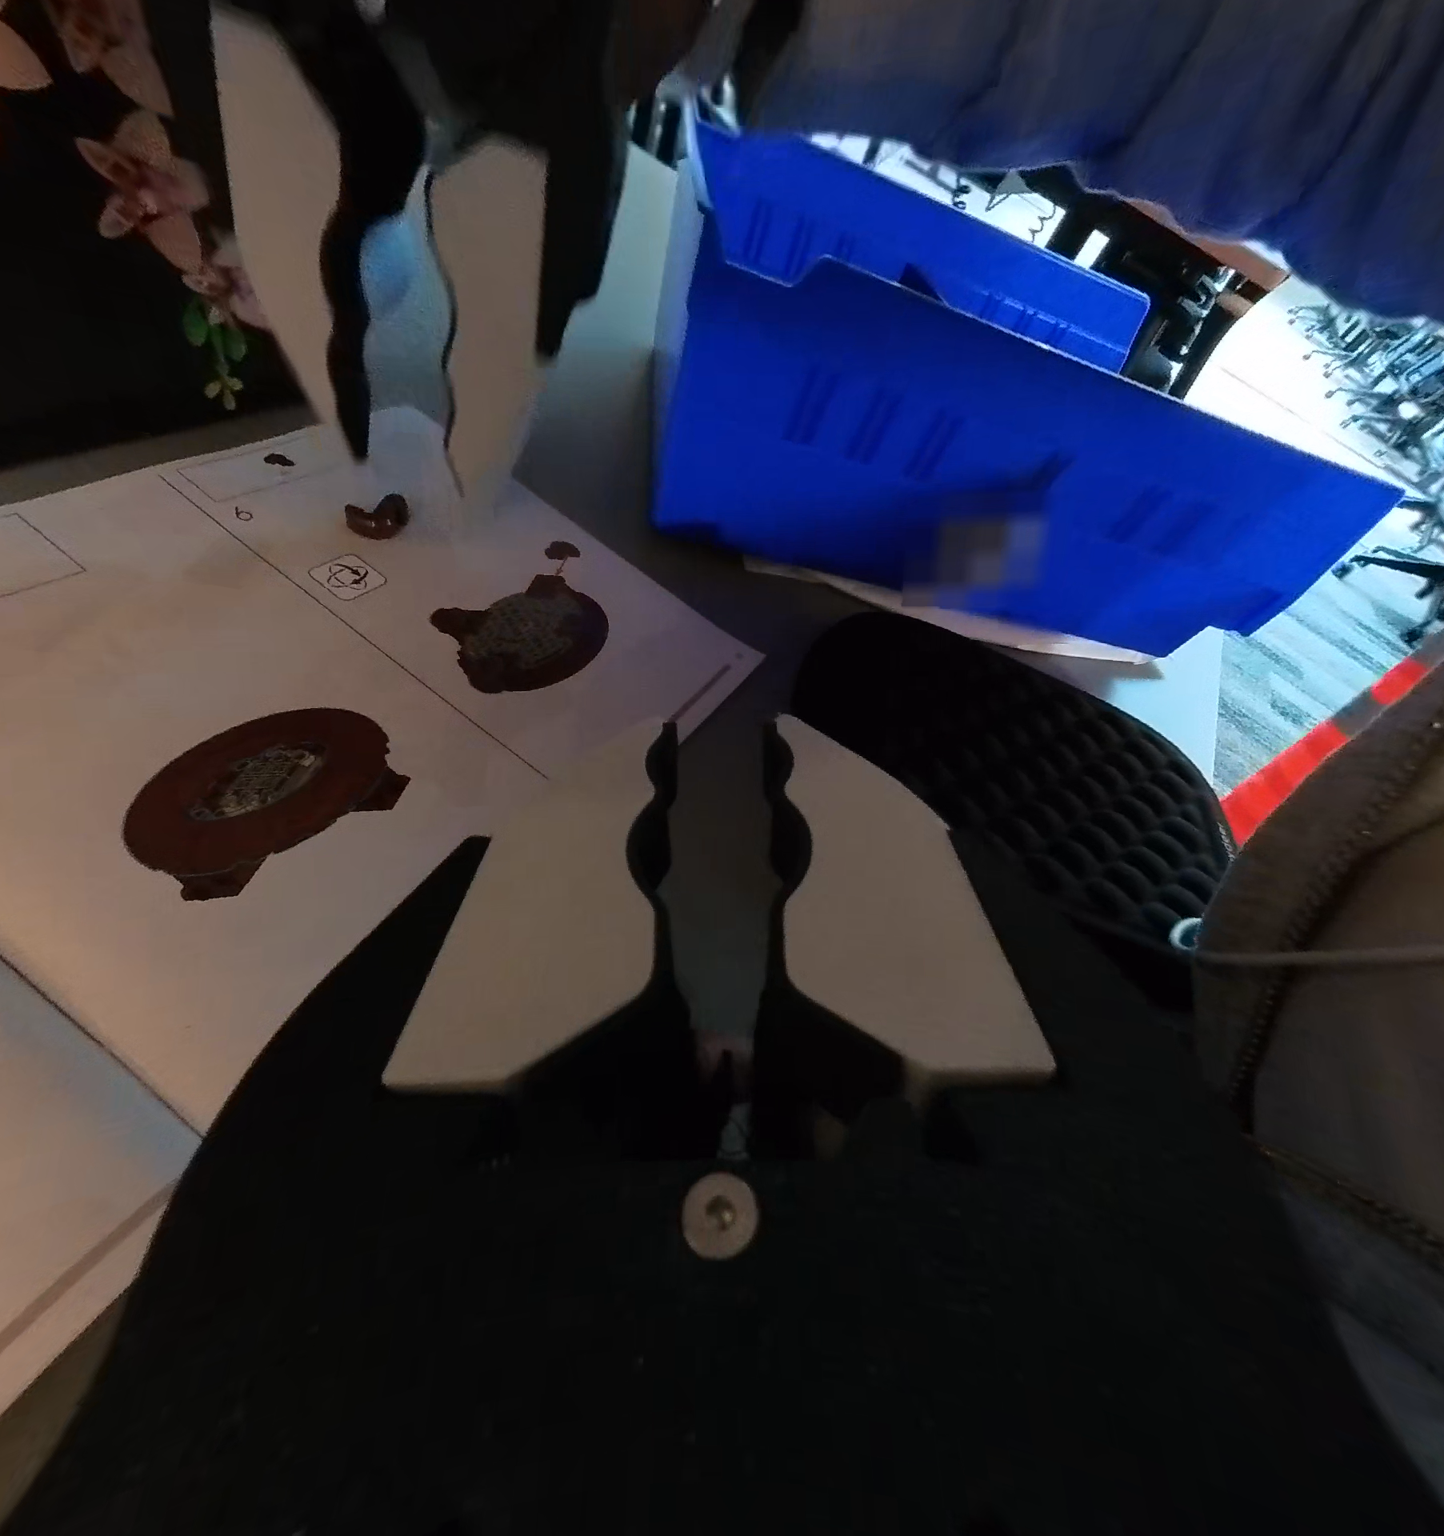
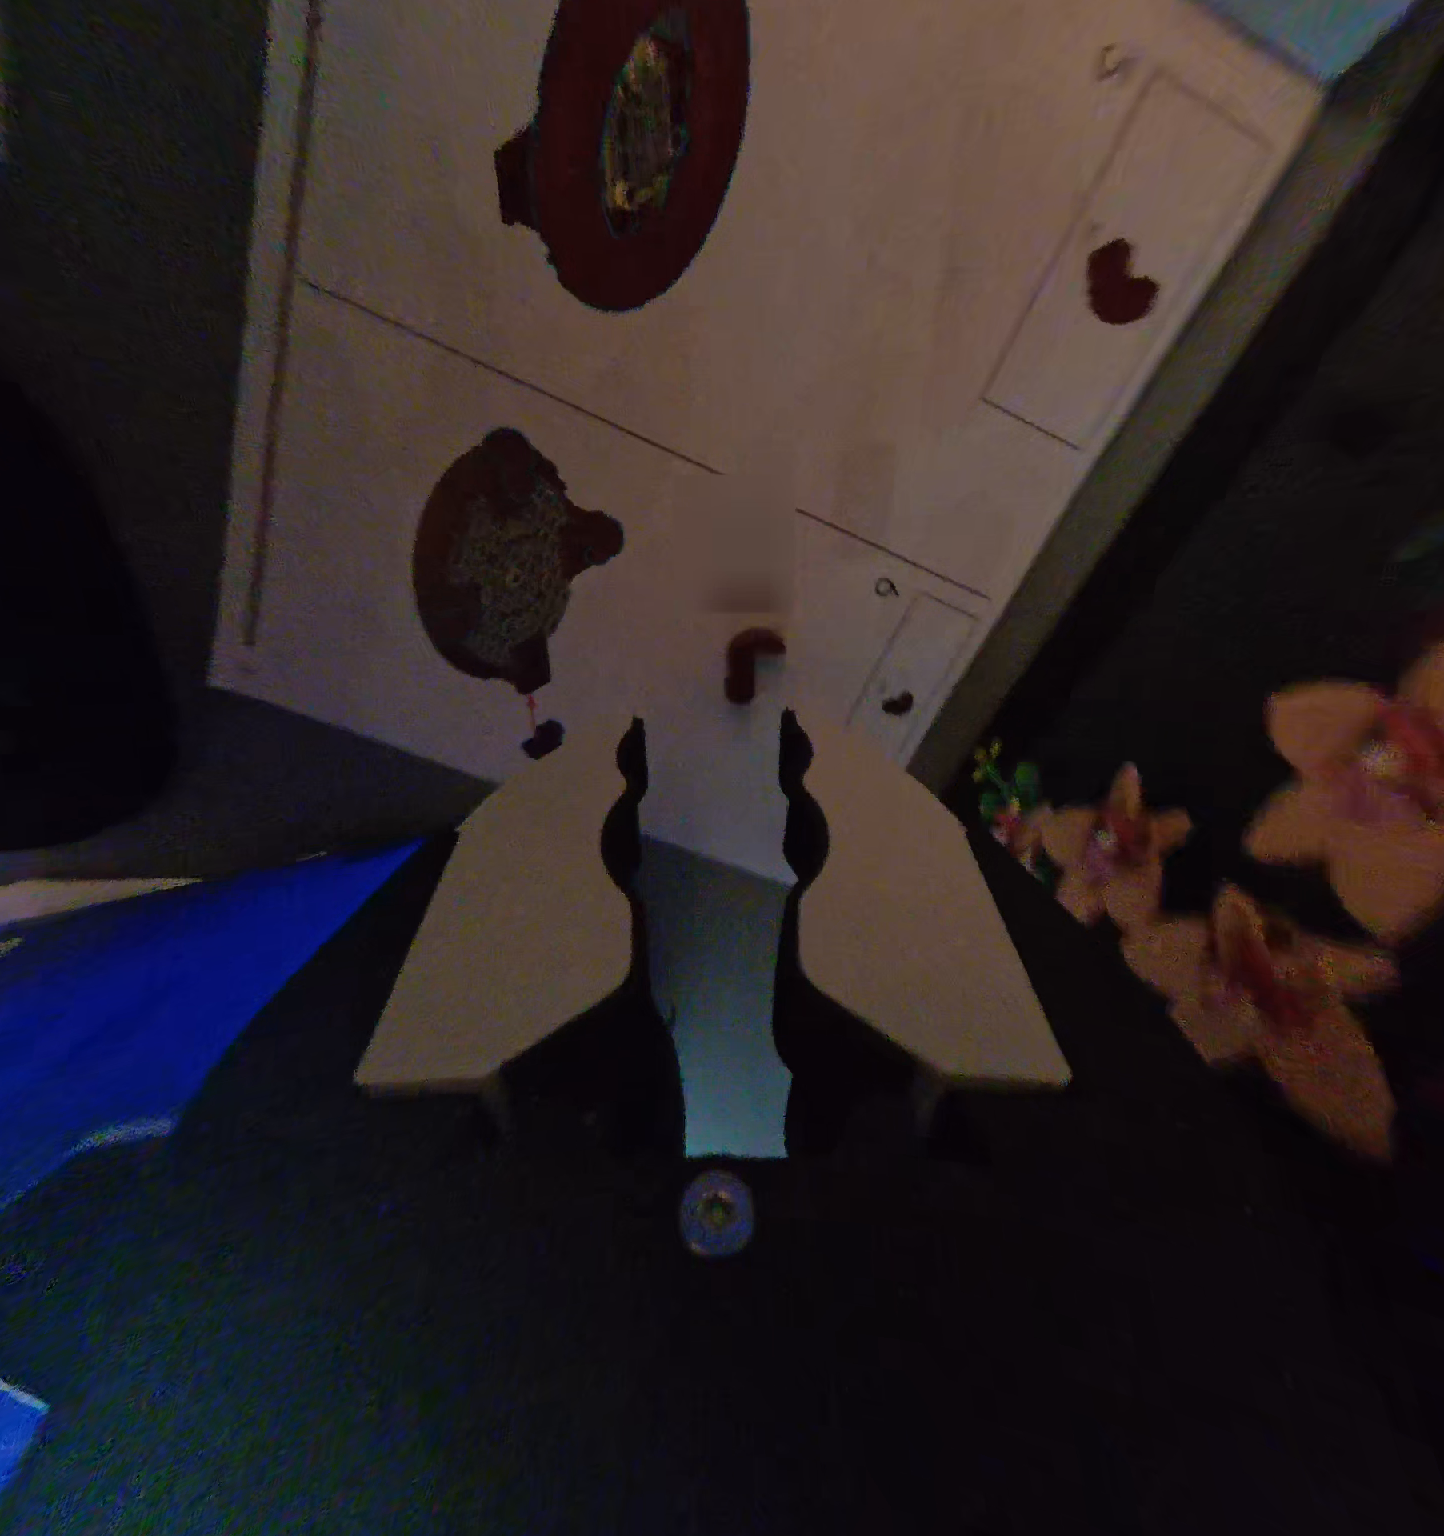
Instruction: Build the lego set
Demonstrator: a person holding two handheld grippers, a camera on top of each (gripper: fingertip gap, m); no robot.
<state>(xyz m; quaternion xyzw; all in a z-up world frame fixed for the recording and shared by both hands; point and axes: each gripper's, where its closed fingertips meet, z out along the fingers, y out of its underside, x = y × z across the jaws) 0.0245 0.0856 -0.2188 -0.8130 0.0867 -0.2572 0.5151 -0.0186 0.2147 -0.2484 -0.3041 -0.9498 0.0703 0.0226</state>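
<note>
Right gripper (image 2: 710, 731) spread, nothing held, poised just short of a small dark-brown curved piece (image 2: 750, 665) lying on the printed sheet (image 2: 868, 349). Left gripper (image 1: 718, 736) parted and bare, over the sheet's corner on the desk (image 1: 702, 598), near a blue bin (image 1: 909, 416) and what looks like a black mesh object (image 1: 1034, 773).

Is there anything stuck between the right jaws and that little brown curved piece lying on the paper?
Nothing visible. The right gripper has open, empty jaws, and the little brown piece lies just ahead of them on the white instruction sheet, with only bare paper between.
</note>
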